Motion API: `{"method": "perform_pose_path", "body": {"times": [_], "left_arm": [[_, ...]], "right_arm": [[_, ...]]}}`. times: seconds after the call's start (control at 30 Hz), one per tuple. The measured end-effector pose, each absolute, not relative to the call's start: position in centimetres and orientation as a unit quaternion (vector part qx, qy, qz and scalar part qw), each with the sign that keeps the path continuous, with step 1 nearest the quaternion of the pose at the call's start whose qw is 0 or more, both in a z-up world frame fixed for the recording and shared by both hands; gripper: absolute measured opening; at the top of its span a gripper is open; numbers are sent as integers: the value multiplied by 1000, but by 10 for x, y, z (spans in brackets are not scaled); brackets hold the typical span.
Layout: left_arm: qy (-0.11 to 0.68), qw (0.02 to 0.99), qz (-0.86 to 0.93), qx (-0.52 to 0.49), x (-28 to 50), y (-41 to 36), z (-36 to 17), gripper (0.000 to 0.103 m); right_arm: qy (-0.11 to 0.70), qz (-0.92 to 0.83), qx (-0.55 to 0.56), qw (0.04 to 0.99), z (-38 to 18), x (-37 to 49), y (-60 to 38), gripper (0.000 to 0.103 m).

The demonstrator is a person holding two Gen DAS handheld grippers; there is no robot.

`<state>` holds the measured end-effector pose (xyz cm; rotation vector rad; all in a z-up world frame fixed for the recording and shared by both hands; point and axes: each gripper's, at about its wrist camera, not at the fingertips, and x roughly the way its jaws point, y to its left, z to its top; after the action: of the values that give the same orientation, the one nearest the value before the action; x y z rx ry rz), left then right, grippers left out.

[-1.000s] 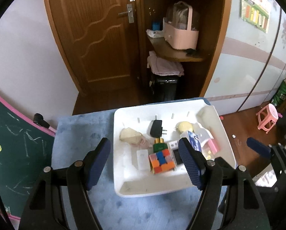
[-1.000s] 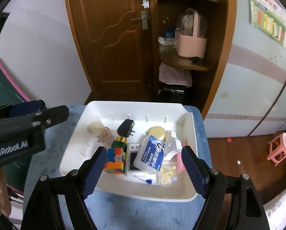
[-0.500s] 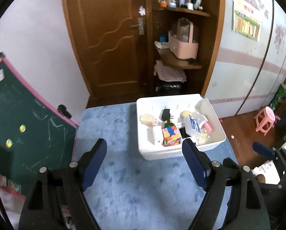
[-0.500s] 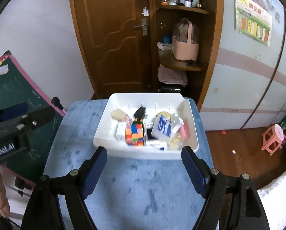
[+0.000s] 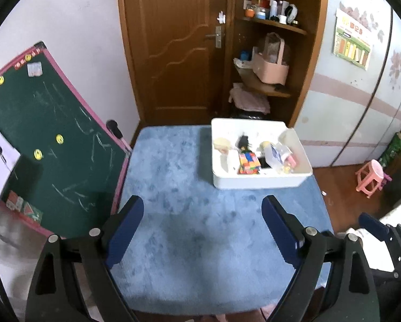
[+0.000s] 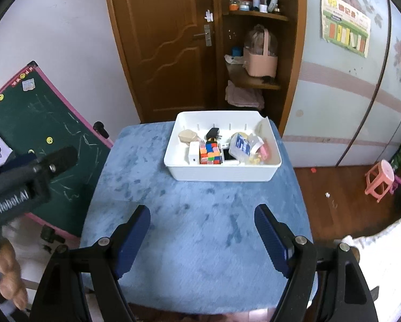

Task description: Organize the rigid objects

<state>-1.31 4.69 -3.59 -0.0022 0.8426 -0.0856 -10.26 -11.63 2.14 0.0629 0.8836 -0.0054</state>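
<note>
White bin (image 6: 222,173): stands at the far right corner of the blue-covered tabletop (image 6: 195,230), its right wall close to that edge. Contents, all inside the walls: multicoloured puzzle cube (image 6: 210,154), black plug adapter (image 6: 213,133), white box (image 6: 193,156), beige rounded piece (image 6: 187,135), blue-labelled clear packet (image 6: 239,146), small dark-screened device (image 6: 228,156), pink and yellow oddments at the right end, too small to name.

Progress: judged complete or nearly so. Nothing loose shows on the tabletop; every rigid item in view sits in the bin. What remains, if anything, cannot be told.

Left gripper (image 5: 201,230): jaws wide apart, just been opening further, nothing between them; over the near middle of the tabletop, well apart from the bin.

Right gripper (image 6: 201,234): jaws apart, empty; likewise over the near part.

Room: broad open cloth between grippers and bin. Green chalkboard (image 5: 42,136) leans against the left edge; the right edge drops to wooden floor (image 6: 332,196) with a pink stool (image 6: 380,177) beyond.
</note>
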Motion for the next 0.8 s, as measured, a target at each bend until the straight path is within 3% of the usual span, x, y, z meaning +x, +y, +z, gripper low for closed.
{"method": "perform_pose_path", "body": {"times": [0.8], "left_arm": [[418, 908, -15, -2, -28, 40, -35, 91]], "right_arm": [[399, -18, 2, 917, 53, -104, -123, 82]]}}
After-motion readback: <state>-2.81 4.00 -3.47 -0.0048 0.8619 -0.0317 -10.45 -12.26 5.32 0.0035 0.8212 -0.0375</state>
